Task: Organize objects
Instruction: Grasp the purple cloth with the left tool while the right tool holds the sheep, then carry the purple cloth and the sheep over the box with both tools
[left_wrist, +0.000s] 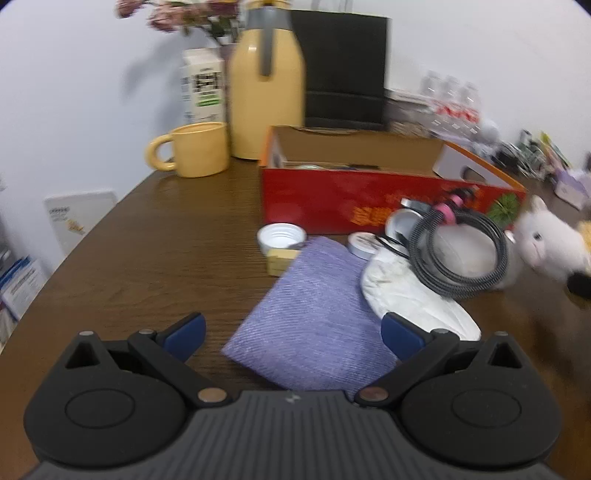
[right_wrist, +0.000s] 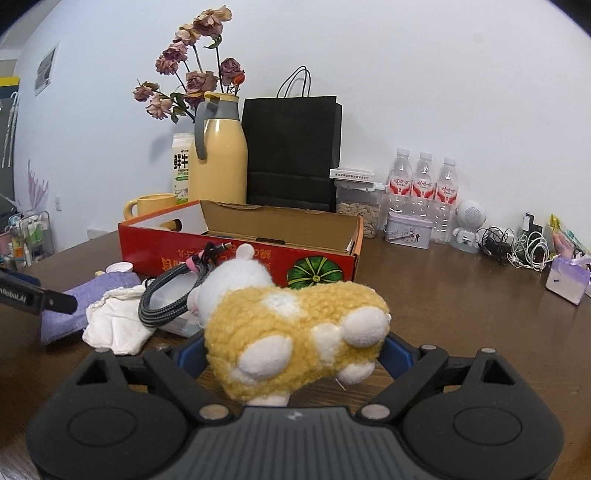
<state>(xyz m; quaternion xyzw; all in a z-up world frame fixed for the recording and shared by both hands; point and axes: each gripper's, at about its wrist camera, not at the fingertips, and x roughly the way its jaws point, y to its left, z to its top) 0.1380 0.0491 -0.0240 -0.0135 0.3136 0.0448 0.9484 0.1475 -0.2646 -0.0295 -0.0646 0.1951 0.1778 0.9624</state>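
Plush toy (right_wrist: 295, 332) between right gripper (right_wrist: 291, 350) jaws — seemingly gripped

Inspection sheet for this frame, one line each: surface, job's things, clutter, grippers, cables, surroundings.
Surface: brown wood table, crowded; no spills seen.
Job's things: open red box; purple cloth, white cloth and plush toy in front of it.
Clutter: bottle cap, small tin, yellow mug, thermos, milk carton, black bag, water bottles.
Grippers: left gripper open above the purple cloth; right gripper closed on the plush toy.
Cables: coiled braided cable by the white cloth; tangle of wires at the far right.
Surroundings: white wall; dried flowers behind the thermos.
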